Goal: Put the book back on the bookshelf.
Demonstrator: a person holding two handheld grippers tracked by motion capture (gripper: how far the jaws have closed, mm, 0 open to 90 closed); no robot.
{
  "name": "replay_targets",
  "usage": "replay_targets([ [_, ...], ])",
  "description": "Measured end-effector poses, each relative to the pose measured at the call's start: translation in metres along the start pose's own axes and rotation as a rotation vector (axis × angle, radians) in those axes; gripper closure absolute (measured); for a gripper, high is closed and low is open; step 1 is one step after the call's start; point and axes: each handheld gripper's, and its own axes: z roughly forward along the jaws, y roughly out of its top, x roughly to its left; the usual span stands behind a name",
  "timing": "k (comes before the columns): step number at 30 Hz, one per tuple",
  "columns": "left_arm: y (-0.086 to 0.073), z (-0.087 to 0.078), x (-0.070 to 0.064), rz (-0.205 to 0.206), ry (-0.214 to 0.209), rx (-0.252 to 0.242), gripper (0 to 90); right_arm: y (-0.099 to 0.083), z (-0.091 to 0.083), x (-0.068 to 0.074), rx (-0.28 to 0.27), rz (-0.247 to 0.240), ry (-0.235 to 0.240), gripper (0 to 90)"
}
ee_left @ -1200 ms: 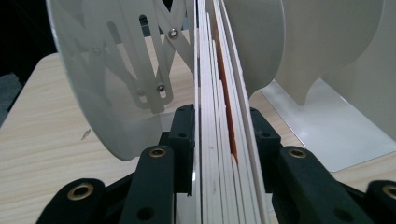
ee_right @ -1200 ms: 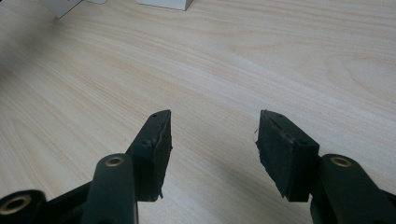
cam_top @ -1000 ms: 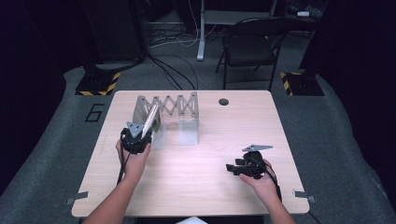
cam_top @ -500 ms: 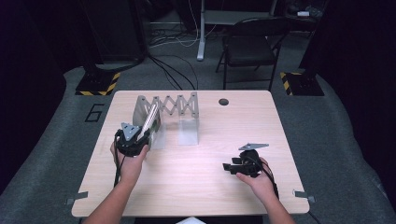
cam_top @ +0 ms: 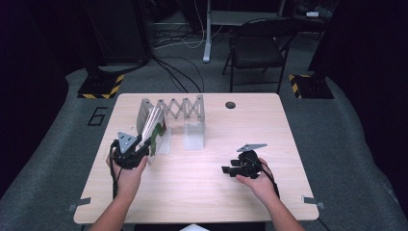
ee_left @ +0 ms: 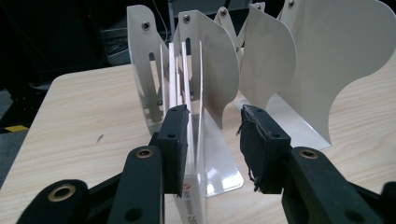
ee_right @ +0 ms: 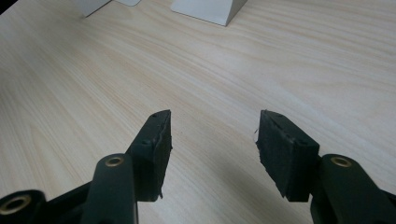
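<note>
Pale wood table (cam_top: 192,192) fills the middle of the high view, dark floor around it. At centre left stands a white accordion file rack (cam_top: 185,108), thin books (ee_left: 184,84) upright in its leftmost slots. The left gripper (ee_left: 212,135), jaws spread, sits at the rack's near end, one pad beside a book's spine. At lower right, the right gripper (ee_right: 212,140) hovers spread over bare wood.

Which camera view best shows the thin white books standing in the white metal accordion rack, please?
The left gripper view: the thin white books stand edge-on, close up, between dividers of the white metal accordion rack, by the open left gripper. The high view shows them small and leaning; the right gripper view catches just the rack's feet.
</note>
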Motion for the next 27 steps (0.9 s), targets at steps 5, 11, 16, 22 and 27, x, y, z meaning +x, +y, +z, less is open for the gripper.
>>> replay_targets([
  [5, -0.003, -0.009, 0.001, 0.000, 0.007, 0.001, 61.6, 0.006, 0.007, 0.002, 0.000, -0.023, 0.015, 44.8],
  [11, -0.009, -0.019, 0.002, -0.003, -0.004, 0.012, 59.8, 0.015, 0.018, 0.008, 0.020, -0.046, 0.044, 44.8],
  [16, -0.011, -0.025, 0.001, -0.019, -0.030, 0.013, 56.5, 0.019, 0.024, 0.009, 0.023, -0.068, 0.056, 44.8],
  [22, -0.009, -0.033, -0.011, 0.000, -0.090, 0.013, 52.0, 0.022, 0.027, 0.012, 0.030, -0.074, 0.065, 44.8],
  [27, -0.008, -0.031, -0.025, 0.029, -0.149, 0.026, 49.8, 0.020, 0.026, 0.011, 0.027, -0.069, 0.062, 44.7],
])
